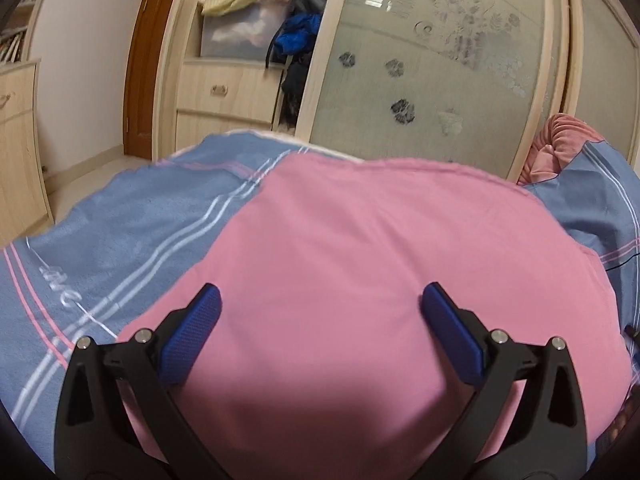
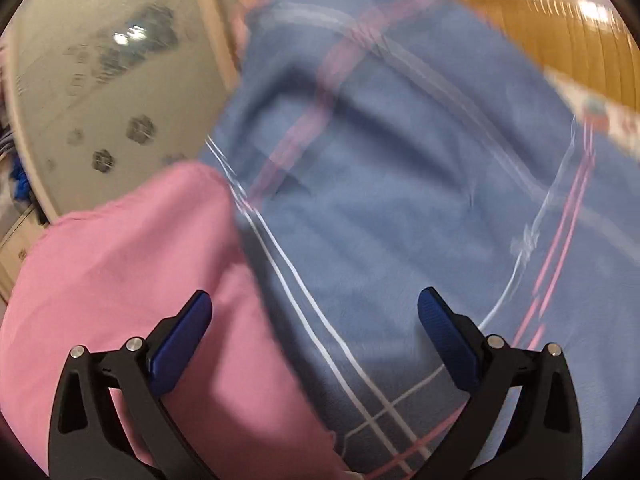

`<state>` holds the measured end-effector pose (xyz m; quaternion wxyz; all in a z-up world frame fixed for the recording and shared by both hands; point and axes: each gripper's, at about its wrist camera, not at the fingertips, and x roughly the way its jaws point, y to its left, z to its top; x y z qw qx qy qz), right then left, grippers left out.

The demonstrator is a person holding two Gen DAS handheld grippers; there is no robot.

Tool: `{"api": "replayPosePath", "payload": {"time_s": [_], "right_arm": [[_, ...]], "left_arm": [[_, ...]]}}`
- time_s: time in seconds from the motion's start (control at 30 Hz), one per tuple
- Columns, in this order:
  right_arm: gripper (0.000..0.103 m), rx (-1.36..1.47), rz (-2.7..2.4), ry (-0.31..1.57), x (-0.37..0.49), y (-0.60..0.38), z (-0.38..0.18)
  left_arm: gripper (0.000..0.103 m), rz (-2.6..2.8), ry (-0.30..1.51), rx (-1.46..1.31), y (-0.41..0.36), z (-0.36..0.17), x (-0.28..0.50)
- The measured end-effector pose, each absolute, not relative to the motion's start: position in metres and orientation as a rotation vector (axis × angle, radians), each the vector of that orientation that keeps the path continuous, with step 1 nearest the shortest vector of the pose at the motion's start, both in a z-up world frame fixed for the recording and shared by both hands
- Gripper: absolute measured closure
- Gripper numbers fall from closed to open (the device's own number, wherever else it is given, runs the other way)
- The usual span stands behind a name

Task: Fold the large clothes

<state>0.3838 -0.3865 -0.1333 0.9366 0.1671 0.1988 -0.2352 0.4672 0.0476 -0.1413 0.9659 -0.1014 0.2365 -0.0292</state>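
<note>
A large pink garment (image 1: 360, 248) lies spread flat over a blue bedsheet (image 1: 120, 232) with white and pink stripes. My left gripper (image 1: 320, 300) hovers open just above the middle of the pink cloth, its blue pads (image 1: 192, 336) wide apart with nothing between them. In the right wrist view the pink garment (image 2: 132, 264) fills the lower left, its edge running diagonally against the blue sheet (image 2: 400, 200). My right gripper (image 2: 316, 308) is open over that edge, its left fingertip above the pink cloth and its right one above the sheet. This view is motion-blurred.
A wardrobe with a frosted sliding door (image 1: 432, 64) stands behind the bed, its open section holding piled clothes (image 1: 296, 36) and drawers (image 1: 224, 92). A crumpled pink fabric (image 1: 556, 148) lies at the far right. A wooden door (image 2: 560, 40) is beyond the bed.
</note>
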Motion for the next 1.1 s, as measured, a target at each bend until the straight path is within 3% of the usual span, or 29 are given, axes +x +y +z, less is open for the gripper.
{"api": "replayPosePath", "payload": {"time_s": [0.07, 0.13, 0.2, 0.27, 0.4, 0.53, 0.77, 1.1], "right_arm": [[0.001, 0.22, -0.502, 0.419, 0.394, -0.37, -0.131], [0.001, 0.127, -0.606, 0.57, 0.421, -0.373, -0.155], [0.001, 0.414, -0.532, 0.672, 0.425, -0.417, -0.177], [0.001, 0.604, -0.504, 0.623, 0.408, -0.443, -0.173], [0.001, 0.494, -0.297, 0.45, 0.39, -0.41, -0.128], [0.001, 0.17, -0.358, 0.59, 0.43, -0.364, -0.154], [0.001, 0.355, -0.365, 0.626, 0.428, -0.392, -0.169], [0.001, 0.377, -0.386, 0.59, 0.422, -0.39, -0.172]], "left_arm": [[0.002, -0.062, 0.432, -0.136, 0.038, -0.133, 0.46], [0.002, -0.003, 0.444, -0.031, 0.027, -0.137, 0.463], [0.002, -0.023, 0.46, -0.038, 0.028, -0.141, 0.466], [0.002, -0.03, 0.465, -0.078, 0.035, -0.14, 0.467], [0.002, -0.027, 0.452, -0.109, 0.043, -0.139, 0.461], [0.002, 0.026, 0.476, -0.077, 0.049, -0.141, 0.464], [0.002, 0.203, 0.524, -0.069, 0.081, -0.145, 0.474], [0.002, 0.23, 0.58, -0.171, 0.105, -0.156, 0.477]]}}
